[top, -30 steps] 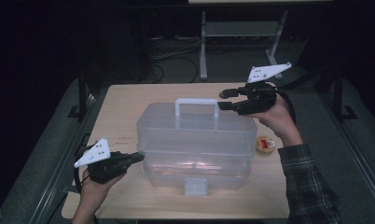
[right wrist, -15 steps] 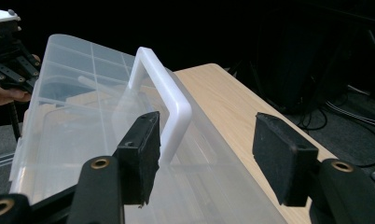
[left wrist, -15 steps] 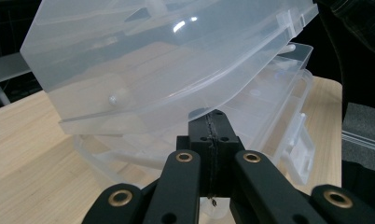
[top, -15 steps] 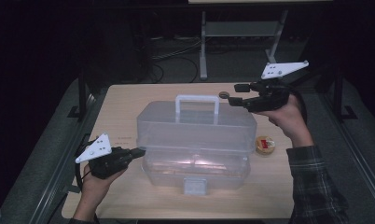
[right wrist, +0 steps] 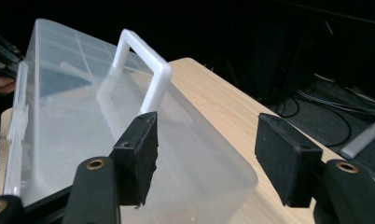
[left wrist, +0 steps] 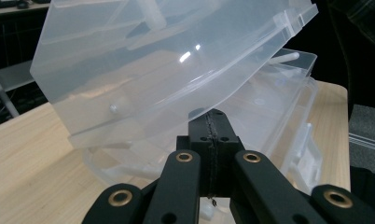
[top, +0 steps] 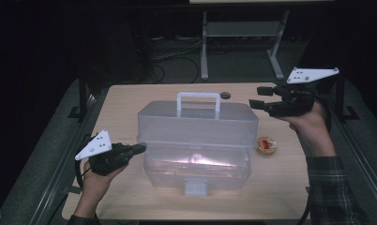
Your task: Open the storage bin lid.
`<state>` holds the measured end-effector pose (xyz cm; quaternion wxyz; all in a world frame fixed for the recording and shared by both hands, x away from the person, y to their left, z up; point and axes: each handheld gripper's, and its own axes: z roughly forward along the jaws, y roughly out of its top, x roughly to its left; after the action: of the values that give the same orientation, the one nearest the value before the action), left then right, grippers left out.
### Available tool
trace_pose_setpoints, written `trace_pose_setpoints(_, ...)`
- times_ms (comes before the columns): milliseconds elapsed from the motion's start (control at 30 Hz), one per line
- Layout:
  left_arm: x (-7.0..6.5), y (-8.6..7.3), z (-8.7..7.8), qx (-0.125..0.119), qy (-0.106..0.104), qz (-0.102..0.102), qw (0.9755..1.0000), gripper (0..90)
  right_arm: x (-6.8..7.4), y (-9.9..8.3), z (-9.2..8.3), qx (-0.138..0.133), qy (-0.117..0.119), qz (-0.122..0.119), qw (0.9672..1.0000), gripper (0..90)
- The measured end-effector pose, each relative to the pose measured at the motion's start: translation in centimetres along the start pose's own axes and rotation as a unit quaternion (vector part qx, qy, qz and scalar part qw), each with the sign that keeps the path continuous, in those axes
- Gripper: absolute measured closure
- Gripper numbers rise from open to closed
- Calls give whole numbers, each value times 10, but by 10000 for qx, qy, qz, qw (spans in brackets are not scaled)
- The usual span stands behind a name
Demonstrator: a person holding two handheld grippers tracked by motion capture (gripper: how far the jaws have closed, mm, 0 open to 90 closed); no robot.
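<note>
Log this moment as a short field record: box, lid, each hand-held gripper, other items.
box: clear plastic toolbox at mid table
lid: partly raised, white handle on top
left hand-held gripper: jaws shut, tip at the box's left end under the lid edge
right hand-held gripper: jaws apart, nothing between them, off the box's right rear corner
other: small round item right of box
surface: wooden table

The middle of the table (top: 130, 101) is blocked by the clear box (top: 196, 140). Bare strips are left along its left and far sides; the right strip is narrowed by a small round container (top: 266, 145).
</note>
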<state>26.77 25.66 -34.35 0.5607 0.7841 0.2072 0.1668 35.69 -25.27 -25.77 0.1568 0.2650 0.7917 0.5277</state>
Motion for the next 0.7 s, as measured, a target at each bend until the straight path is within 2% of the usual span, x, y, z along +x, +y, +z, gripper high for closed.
trace_pose_setpoints(233, 6, 5, 2, 39, 66, 42, 10000, 898, 1, -17, -15, 30, -301, 95, 9995, 391)
trace_pose_setpoints(700, 11, 10, 5, 3, 146, 84, 9999, 898, 12, -53, -26, 214, -632, 230, 9975, 390)
